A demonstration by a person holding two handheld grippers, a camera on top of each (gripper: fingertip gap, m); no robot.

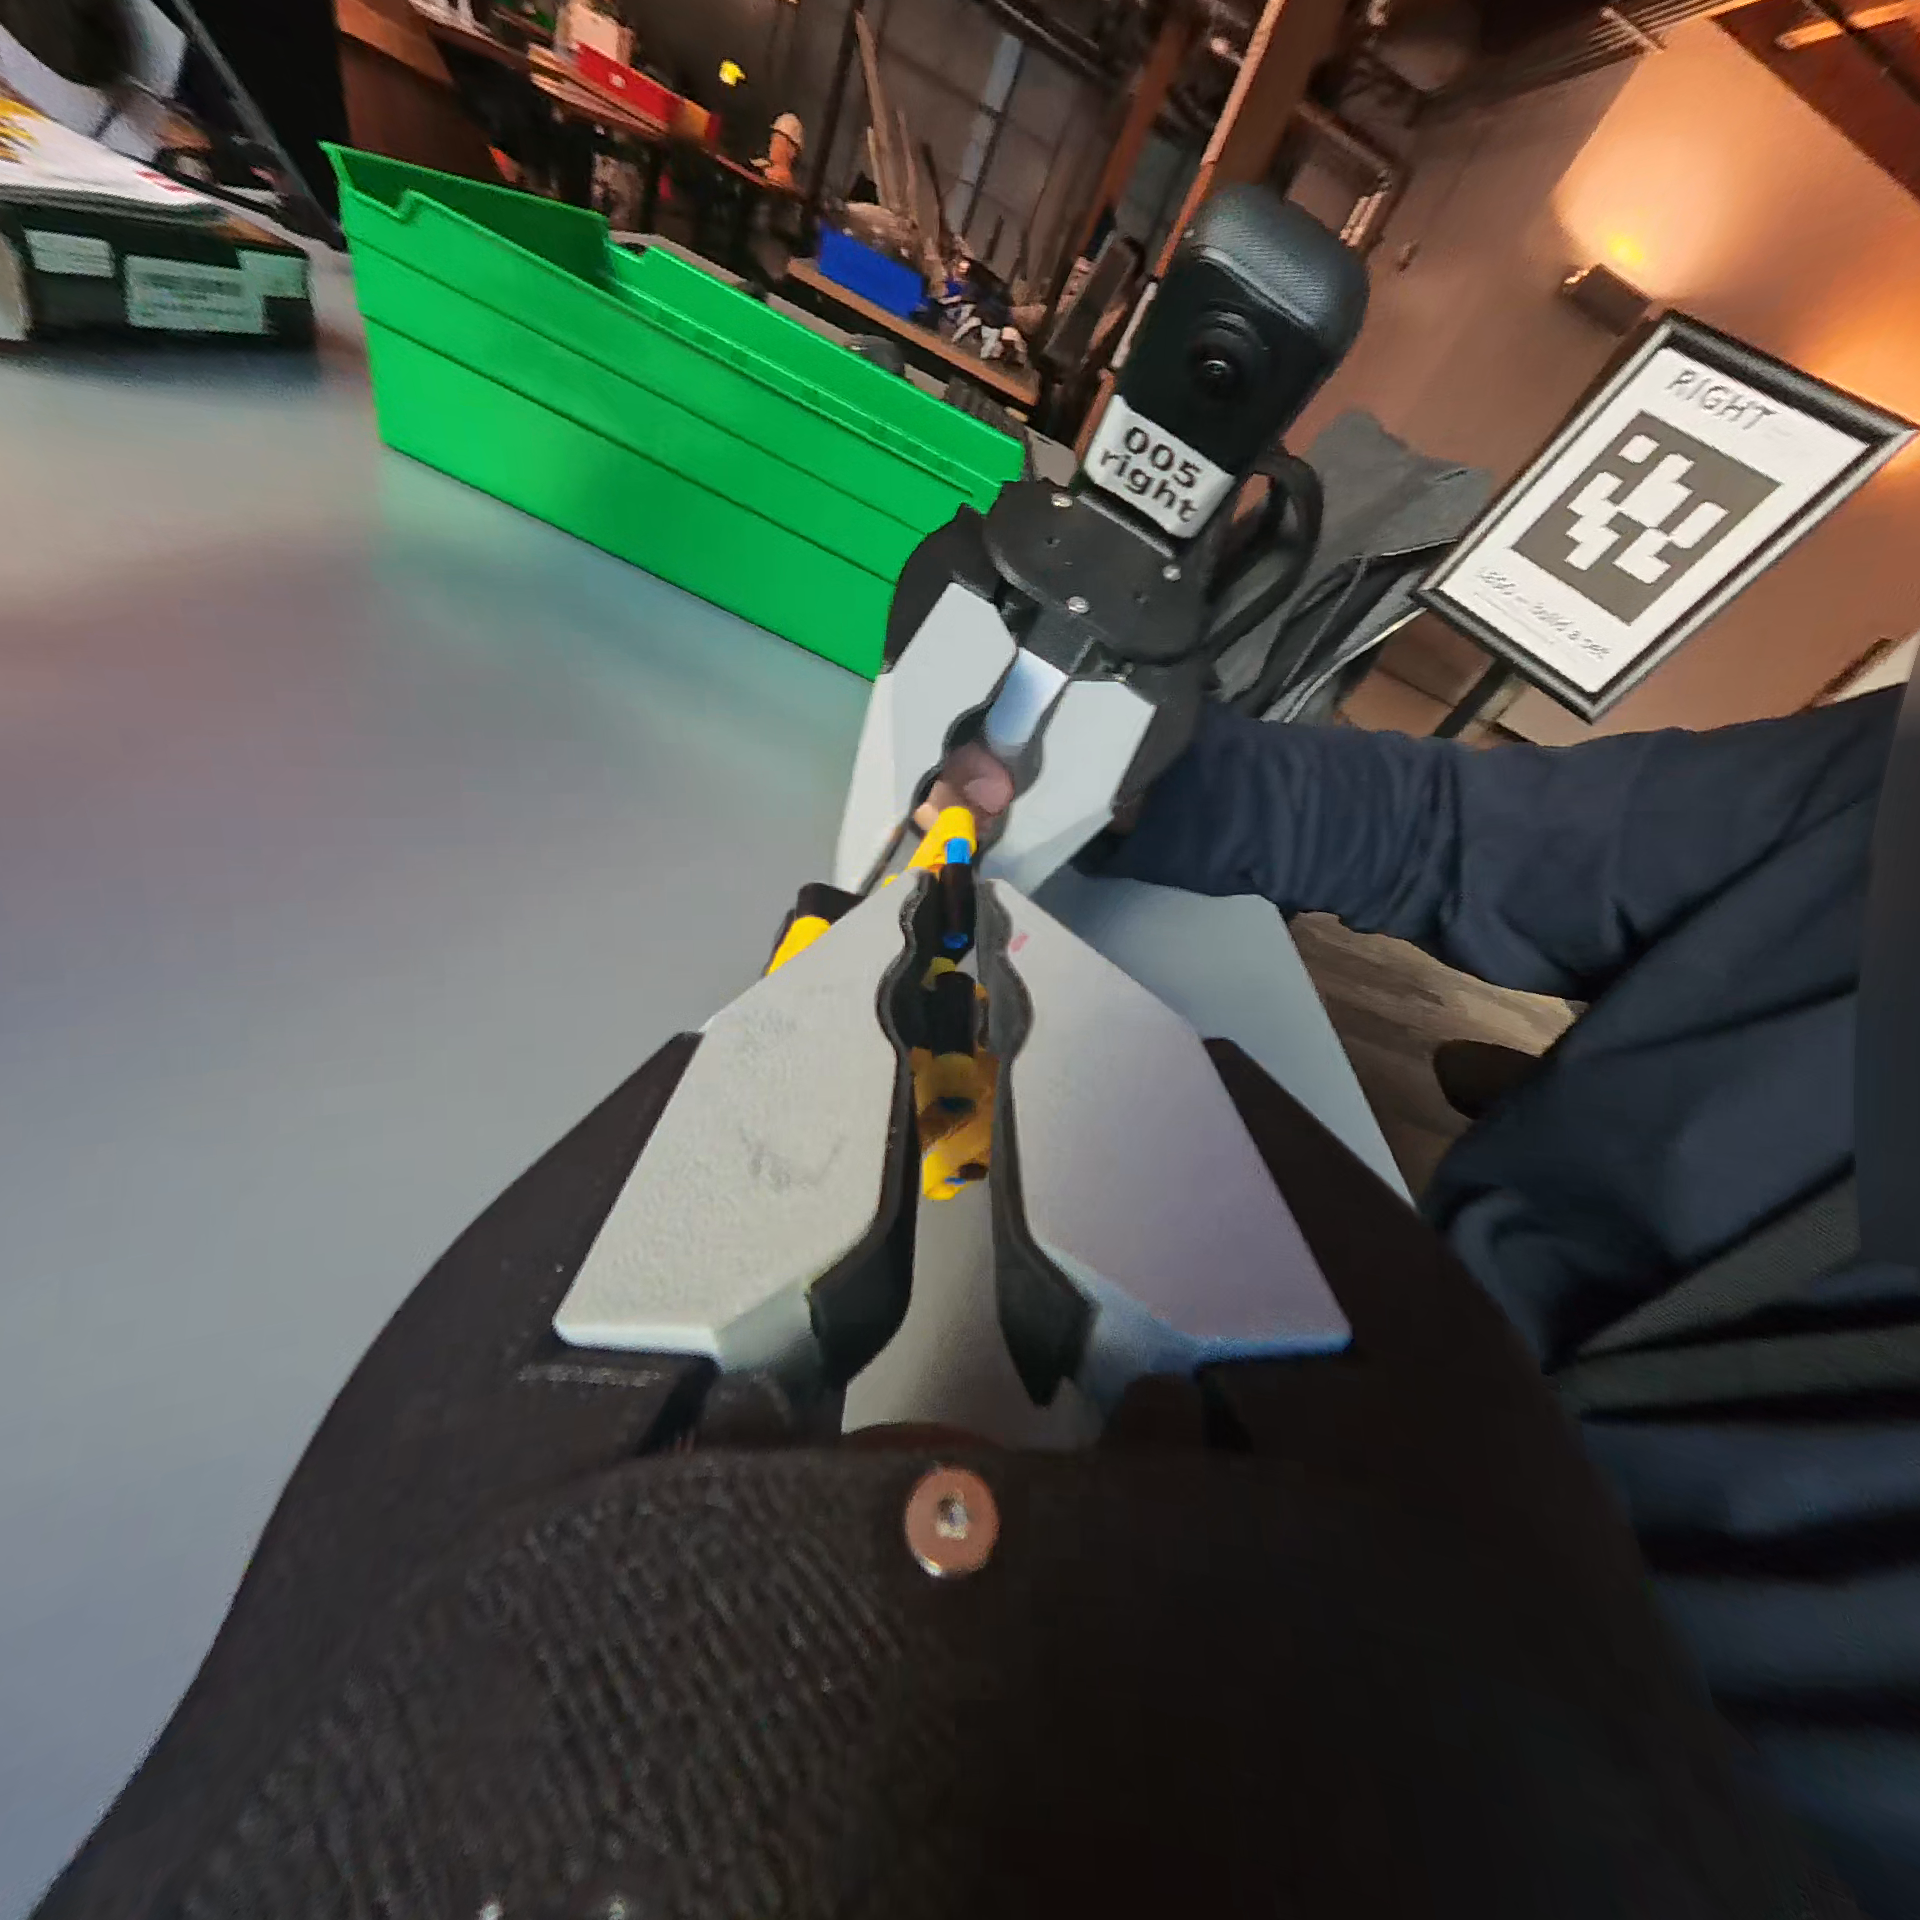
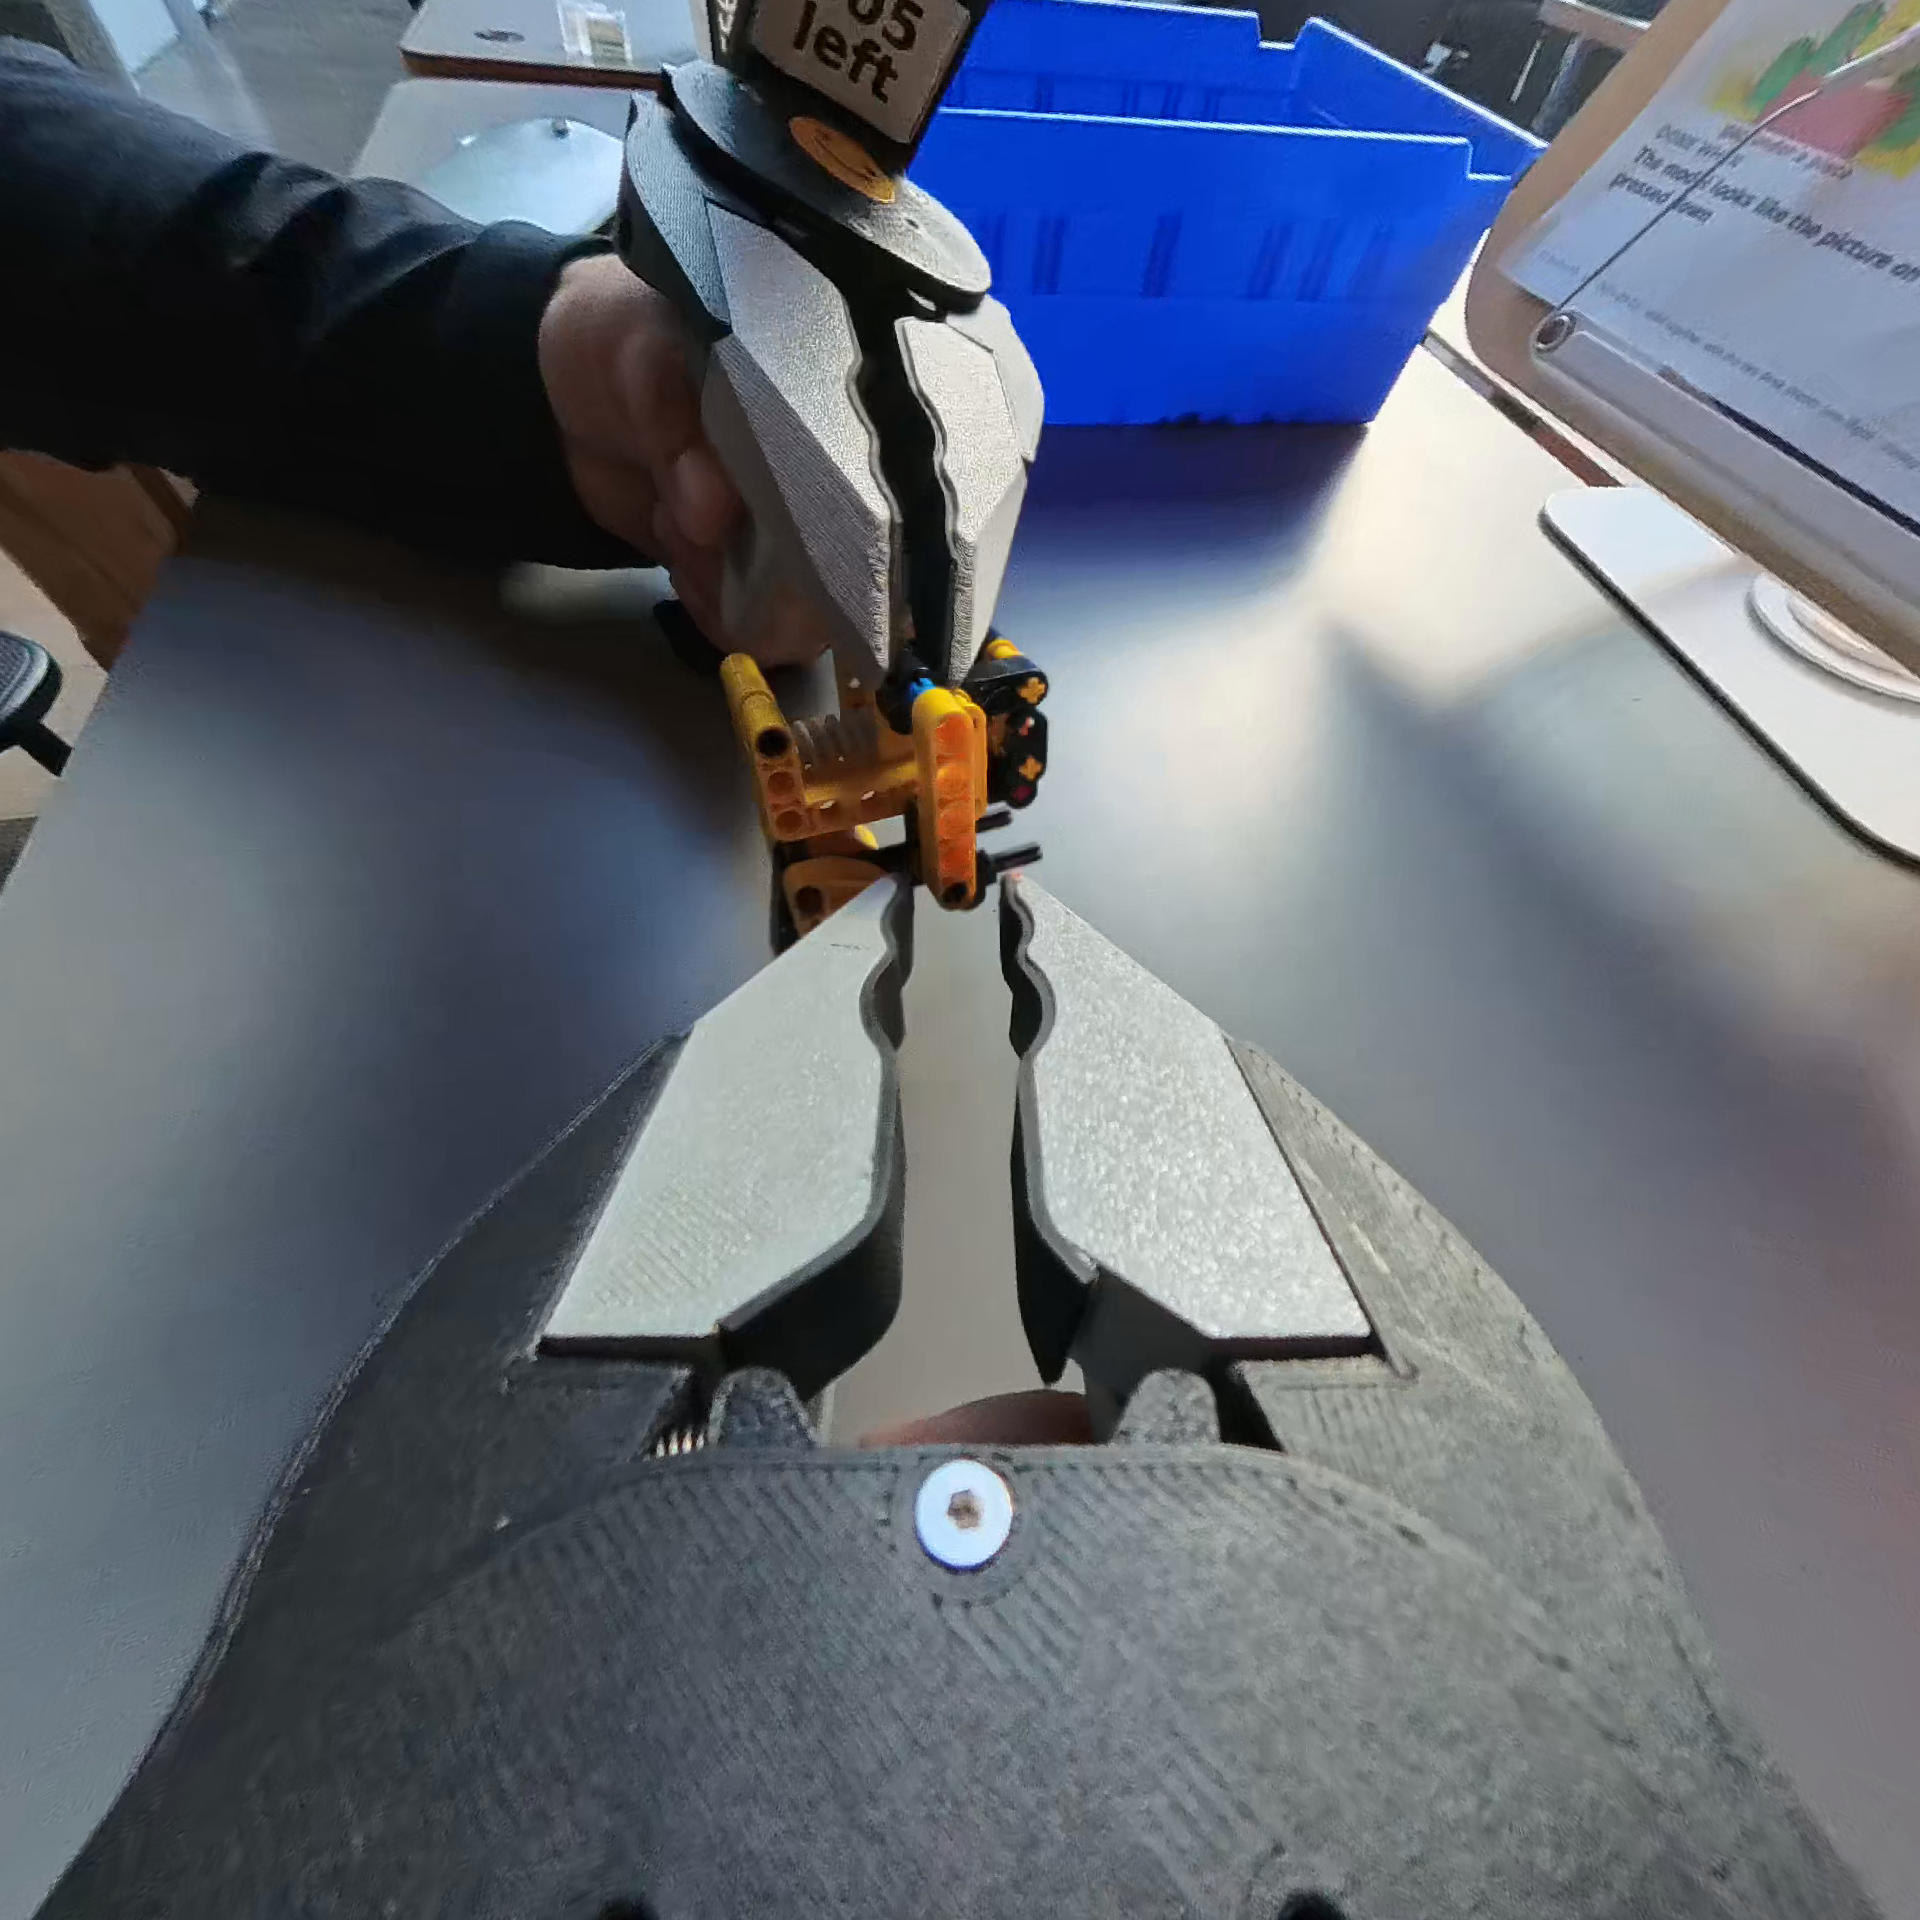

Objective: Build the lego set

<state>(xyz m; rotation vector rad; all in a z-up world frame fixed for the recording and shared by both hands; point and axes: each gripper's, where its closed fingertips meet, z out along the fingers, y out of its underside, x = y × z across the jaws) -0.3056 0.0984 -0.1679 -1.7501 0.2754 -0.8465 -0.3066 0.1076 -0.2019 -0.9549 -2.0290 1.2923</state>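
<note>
A yellow and black lego model (image 2: 873, 769) with a grey gear and blue pins stands on the grey table (image 2: 1351, 779). My left gripper (image 1: 951, 894) is shut on the model's upper part, which shows between its fingers (image 1: 951, 1081). In the right wrist view the left gripper (image 2: 920, 675) comes down onto the model from above. My right gripper (image 2: 956, 888) is open with a narrow gap between its fingers. Its tips are at the lower end of an upright yellow beam (image 2: 951, 790), on either side of it. From the left wrist view the right gripper (image 1: 940, 831) faces me.
A green bin (image 1: 623, 416) stands on the table behind the model, and a blue bin (image 2: 1195, 260) on the other side. An instruction page on a stand (image 2: 1714, 260) is at the right. A framed marker sign (image 1: 1662, 520) and a box (image 1: 156, 281) are farther off. The grippers are tip to tip, or close to it.
</note>
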